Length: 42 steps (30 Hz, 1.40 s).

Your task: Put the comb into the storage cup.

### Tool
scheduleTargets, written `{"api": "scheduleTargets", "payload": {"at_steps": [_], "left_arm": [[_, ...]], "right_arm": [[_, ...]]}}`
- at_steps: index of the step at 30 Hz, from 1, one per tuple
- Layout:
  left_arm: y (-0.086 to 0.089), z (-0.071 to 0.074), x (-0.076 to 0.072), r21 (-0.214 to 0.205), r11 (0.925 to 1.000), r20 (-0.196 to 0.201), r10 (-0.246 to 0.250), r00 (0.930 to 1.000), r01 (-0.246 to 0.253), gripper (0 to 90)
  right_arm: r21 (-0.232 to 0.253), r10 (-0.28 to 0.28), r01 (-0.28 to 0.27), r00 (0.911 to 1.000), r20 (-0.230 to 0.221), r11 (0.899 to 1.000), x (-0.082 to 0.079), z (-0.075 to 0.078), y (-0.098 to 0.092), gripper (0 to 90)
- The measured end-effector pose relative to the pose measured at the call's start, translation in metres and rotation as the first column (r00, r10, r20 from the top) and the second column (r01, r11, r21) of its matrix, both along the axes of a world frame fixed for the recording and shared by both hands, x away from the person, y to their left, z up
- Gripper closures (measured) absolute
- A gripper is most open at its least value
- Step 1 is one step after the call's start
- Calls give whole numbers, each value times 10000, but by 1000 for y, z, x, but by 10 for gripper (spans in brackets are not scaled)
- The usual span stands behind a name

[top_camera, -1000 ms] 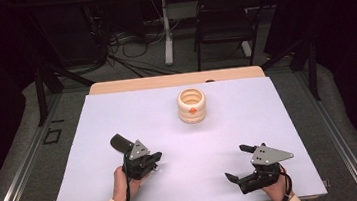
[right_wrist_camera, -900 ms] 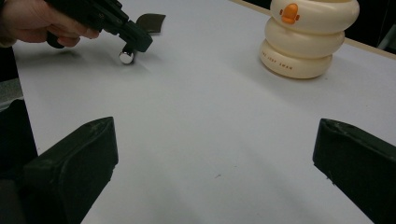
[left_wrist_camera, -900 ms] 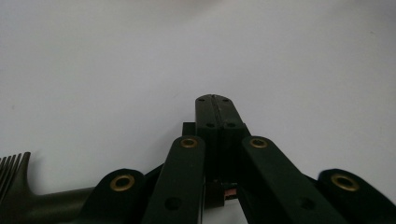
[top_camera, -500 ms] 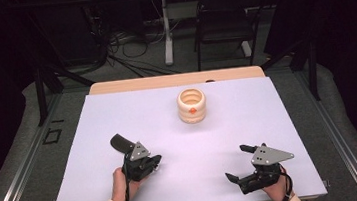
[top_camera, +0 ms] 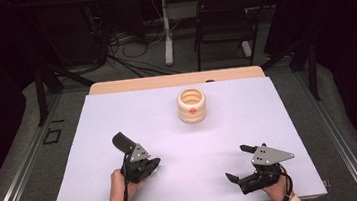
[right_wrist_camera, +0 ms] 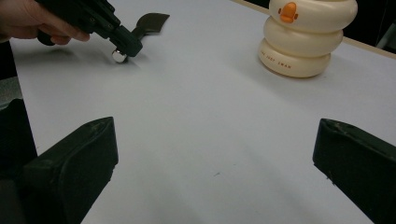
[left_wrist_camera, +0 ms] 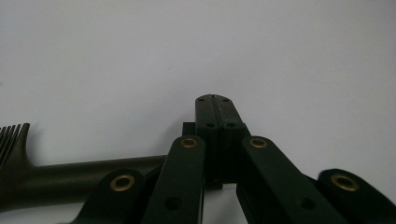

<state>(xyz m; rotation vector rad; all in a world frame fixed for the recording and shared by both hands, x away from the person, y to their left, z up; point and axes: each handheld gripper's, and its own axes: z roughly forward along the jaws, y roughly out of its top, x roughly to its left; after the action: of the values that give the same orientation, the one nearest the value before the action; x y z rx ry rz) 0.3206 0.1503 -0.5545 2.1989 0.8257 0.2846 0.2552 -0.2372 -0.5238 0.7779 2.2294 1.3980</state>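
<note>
Nothing moves since the earlier frame | my left tongs [top_camera: 149, 165] closed, empty, beside dark comb [top_camera: 122, 141] | right tongs [top_camera: 239, 163] wide open, empty | duck-faced ring holder [top_camera: 192, 105] stands apart on tabletop [top_camera: 279, 120]

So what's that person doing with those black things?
A person holds a tool in each hand over a white table. The left tool is shut, right beside a dark comb-like thing. The right tool is open, with nothing in it. A cream duck-faced pot stands farther back, untouched.
</note>
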Motion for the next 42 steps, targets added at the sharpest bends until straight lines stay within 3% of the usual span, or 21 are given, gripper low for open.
{"api": "scheduleTargets", "payload": {"at_steps": [14,22,31,42], "left_arm": [[10,3,-7,193,9997,-125,-164,9998,166,900],[15,3,-6,135,9998,-414,-142,9990,147,900],[19,5,-7,542,9981,-636,-248,9977,282,900],[24,6,-7,583,9981,-752,-177,9970,221,900]], "right_arm": [[15,-50,50,10000,-19,10000,0,0,-1,0],[21,-69,69,9999,-78,10000,0,-1,-1,0],[-2,-98,98,9999,-113,10000,0,-1,-1,0],[-3,-107,107,9999,-114,9999,0,-1,-2,0]]}}
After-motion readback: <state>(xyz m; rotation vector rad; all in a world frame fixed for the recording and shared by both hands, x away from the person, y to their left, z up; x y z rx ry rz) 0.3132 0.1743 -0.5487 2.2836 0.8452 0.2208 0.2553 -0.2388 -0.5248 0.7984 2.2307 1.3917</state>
